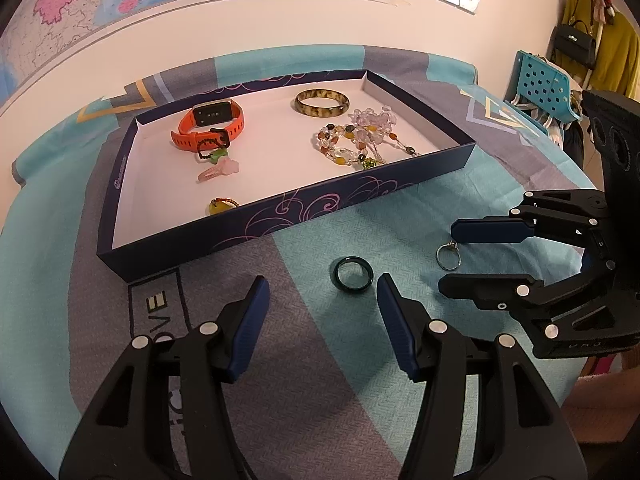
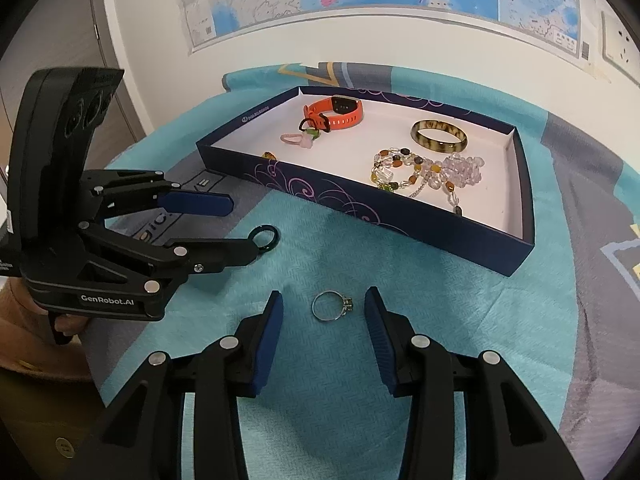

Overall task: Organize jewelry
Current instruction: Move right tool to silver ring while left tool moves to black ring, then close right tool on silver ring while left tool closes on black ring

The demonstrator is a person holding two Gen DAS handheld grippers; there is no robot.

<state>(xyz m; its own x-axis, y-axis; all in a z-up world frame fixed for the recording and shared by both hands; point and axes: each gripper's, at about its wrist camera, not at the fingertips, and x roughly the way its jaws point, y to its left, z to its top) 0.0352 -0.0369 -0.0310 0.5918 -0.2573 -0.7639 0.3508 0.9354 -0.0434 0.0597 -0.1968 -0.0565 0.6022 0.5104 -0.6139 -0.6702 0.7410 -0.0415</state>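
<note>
A: Left wrist view first: the cloth (image 1: 320, 360) is showing the letters "VE" beside the navy tray (image 1: 280, 216); small white print on the tray rim is too small to read.

B: And the left gripper (image 1: 322, 284) is hovering with jaws spread, gripping nothing. The dark green ring (image 1: 352, 275) is lying on the cloth just past its tips, closer to the right finger.

A: The right gripper (image 1: 448, 254) is reaching in from the right, the silver ring (image 1: 448, 257) sitting between its fingers.

B: Over to the right wrist view: "GenRobot.AI" is reading clearly on the left gripper (image 2: 244, 226).

A: The right gripper (image 2: 324, 300) is standing apart, pinching nothing; the silver ring (image 2: 331, 306) is lying flat between its tips, seemingly untouched.

B: The orange smartwatch (image 2: 336, 114), amber bangle (image 2: 439, 135) and beaded bracelets (image 2: 424, 174) are sitting in the tray (image 2: 400, 216).
</note>
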